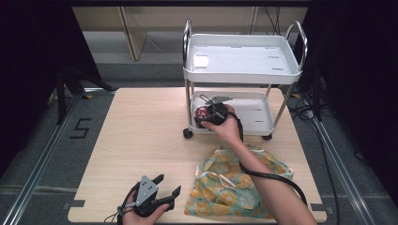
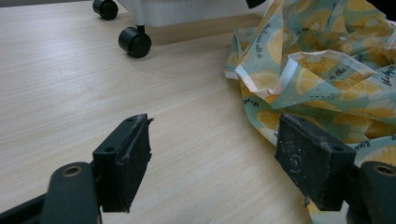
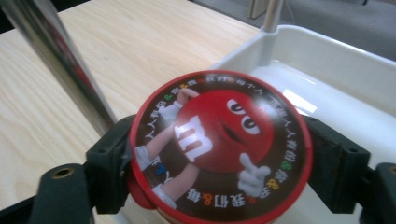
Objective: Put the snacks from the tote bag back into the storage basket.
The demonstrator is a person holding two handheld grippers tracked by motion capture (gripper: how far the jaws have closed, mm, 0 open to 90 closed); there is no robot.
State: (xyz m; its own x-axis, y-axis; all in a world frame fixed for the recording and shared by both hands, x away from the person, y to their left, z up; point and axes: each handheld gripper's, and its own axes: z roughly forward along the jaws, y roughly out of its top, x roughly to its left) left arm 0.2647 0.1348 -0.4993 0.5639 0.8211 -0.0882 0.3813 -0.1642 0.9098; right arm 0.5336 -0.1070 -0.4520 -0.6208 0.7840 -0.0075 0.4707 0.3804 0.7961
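Note:
A round red candy tin point(image 3: 219, 144) with a cartoon lid sits between the two jaws of my right gripper point(image 3: 219, 163), which is shut on it. In the high view the right gripper point(image 1: 211, 115) holds the tin point(image 1: 202, 114) over the left end of the lower tray point(image 1: 253, 117) of a small white cart. My left gripper point(image 1: 164, 186) rests near the table's front edge, open, with nothing between its jaws. Its own view shows the left gripper point(image 2: 212, 161) over bare wood beside a lemon-print cloth bag point(image 2: 322, 79).
The white two-tier cart point(image 1: 244, 61) stands at the table's far side on black casters point(image 2: 134, 41); its chrome post point(image 3: 60, 60) is close to the tin. The crumpled cloth bag point(image 1: 234, 180) lies front right. The table's left half is bare wood.

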